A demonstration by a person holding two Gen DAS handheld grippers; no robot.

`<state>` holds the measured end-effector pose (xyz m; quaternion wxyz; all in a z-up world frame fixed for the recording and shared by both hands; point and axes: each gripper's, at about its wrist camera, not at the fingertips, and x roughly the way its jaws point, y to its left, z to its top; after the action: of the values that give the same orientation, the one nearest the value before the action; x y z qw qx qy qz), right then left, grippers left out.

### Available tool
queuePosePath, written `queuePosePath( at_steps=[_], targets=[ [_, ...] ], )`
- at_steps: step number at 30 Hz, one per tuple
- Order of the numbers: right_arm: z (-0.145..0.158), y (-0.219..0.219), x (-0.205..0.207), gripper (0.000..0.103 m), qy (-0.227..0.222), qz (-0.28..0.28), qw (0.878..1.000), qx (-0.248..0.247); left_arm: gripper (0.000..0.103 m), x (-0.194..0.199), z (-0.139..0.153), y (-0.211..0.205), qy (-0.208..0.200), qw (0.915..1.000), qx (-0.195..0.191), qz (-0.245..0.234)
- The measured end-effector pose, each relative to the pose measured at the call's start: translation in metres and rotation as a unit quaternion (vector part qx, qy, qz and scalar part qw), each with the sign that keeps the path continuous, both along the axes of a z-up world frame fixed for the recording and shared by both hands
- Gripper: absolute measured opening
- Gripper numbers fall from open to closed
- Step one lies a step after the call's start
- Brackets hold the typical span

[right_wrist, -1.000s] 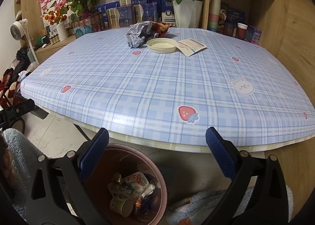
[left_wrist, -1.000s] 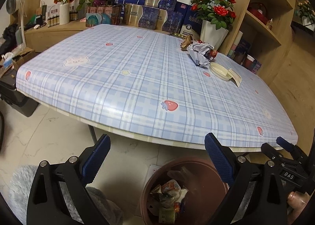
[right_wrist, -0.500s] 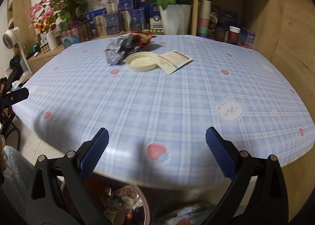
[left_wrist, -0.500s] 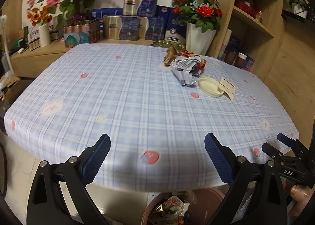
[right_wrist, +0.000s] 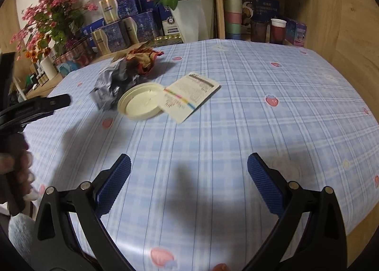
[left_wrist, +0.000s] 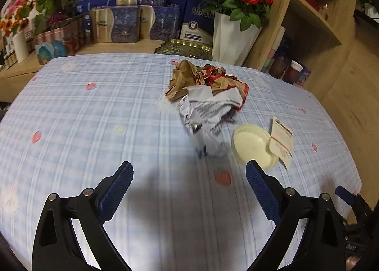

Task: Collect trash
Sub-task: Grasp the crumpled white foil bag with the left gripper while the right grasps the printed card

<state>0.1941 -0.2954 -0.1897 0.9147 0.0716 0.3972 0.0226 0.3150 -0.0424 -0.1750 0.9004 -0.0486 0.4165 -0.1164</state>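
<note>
Trash lies on the blue plaid tablecloth [left_wrist: 94, 114]: a crumpled silver wrapper [left_wrist: 206, 114], a crumpled red and brown wrapper [left_wrist: 203, 76] behind it, a cream round lid [left_wrist: 252, 146] and a printed paper card [left_wrist: 280, 139] leaning on the lid. The right wrist view shows the silver wrapper [right_wrist: 110, 83], the red and brown wrapper [right_wrist: 141, 58], the lid [right_wrist: 142, 103] and the card [right_wrist: 189, 98]. My left gripper [left_wrist: 188, 188] is open and empty, above the table short of the silver wrapper. My right gripper [right_wrist: 189, 186] is open and empty, short of the lid and card.
A white vase of red roses [left_wrist: 231, 38], stacked blue and gold boxes [left_wrist: 132, 17] and pink flowers [right_wrist: 52, 12] line the far edge. A wooden shelf unit [right_wrist: 272, 17] with cups stands at the right. The left gripper's arm [right_wrist: 35, 105] shows at the left of the right wrist view.
Both grippers rose from beside the brown bin under the table edge and moved forward over the table toward the trash. The bin has left view. Both stayed open.
</note>
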Motion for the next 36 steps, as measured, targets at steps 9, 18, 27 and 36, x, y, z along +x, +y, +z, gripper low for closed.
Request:
queuePosePath(
  at_steps=[9,18,27,36],
  targets=[
    [0.003,-0.019,0.051,0.097,0.023,-0.018,0.999,0.026,0.066,0.065,-0.027,-0.026,0.038,0.9988,0.026,-0.015],
    [-0.008,-0.022,0.106,0.097,0.070,-0.057,0.992,0.086,0.023,0.044,-0.027,-0.019,0.035,0.9982,0.018,-0.046],
    [-0.023,-0.011,0.159,0.097,0.107,-0.106,0.984,0.091,0.022,-0.006,-0.027,0.025,0.032,0.9989,0.004,-0.035],
    [-0.035,0.007,0.185,0.098,0.142,-0.149,0.978,0.044,0.019,-0.039,-0.030,0.047,0.033,0.9988,-0.018,-0.030]
  ],
)
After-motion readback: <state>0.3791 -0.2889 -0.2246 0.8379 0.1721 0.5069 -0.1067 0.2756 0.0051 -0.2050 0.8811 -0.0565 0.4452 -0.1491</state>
